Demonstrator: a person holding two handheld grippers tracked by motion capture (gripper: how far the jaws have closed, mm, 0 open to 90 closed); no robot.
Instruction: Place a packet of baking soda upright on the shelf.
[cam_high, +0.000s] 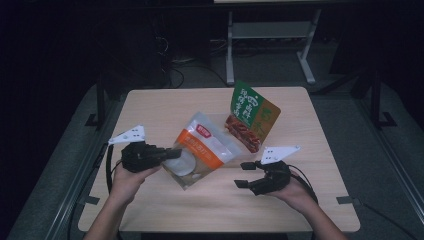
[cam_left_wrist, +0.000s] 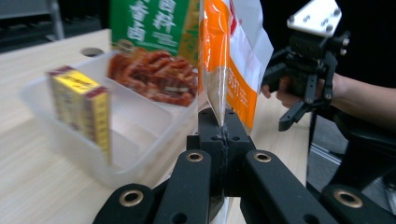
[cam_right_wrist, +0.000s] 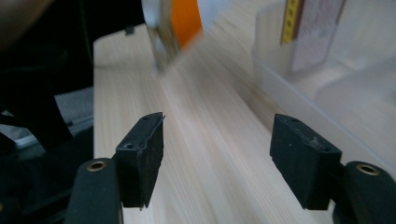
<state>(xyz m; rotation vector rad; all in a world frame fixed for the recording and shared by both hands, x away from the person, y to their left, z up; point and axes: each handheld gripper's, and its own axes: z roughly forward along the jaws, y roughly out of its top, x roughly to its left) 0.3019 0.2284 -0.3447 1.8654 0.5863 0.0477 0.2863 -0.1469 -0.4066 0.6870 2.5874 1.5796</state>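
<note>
We held the left gripper (cam_high: 172, 154) with its two black jaws pressed together on the sealed edge of the orange-and-white plastic snack pouch (cam_high: 200, 150). The pouch hung tilted above the light wooden table (cam_high: 320, 200), just left of the clear plastic bin (cam_left_wrist: 135, 135). In the left gripper view, the pouch (cam_left_wrist: 224, 60) rose upright from the clamped jaws.

We kept the right gripper (cam_high: 244, 174) spread, with nothing between its jaws; in the right gripper view, the two pads stood well apart over bare tabletop (cam_right_wrist: 215, 154). This gripper sat near the pouch's lower right side, not touching it.

The clear bin held a green-and-brown foil snack bag (cam_high: 252, 115) standing against its far wall and a yellow-and-red box (cam_left_wrist: 86, 102) standing upright near its front corner.
</note>
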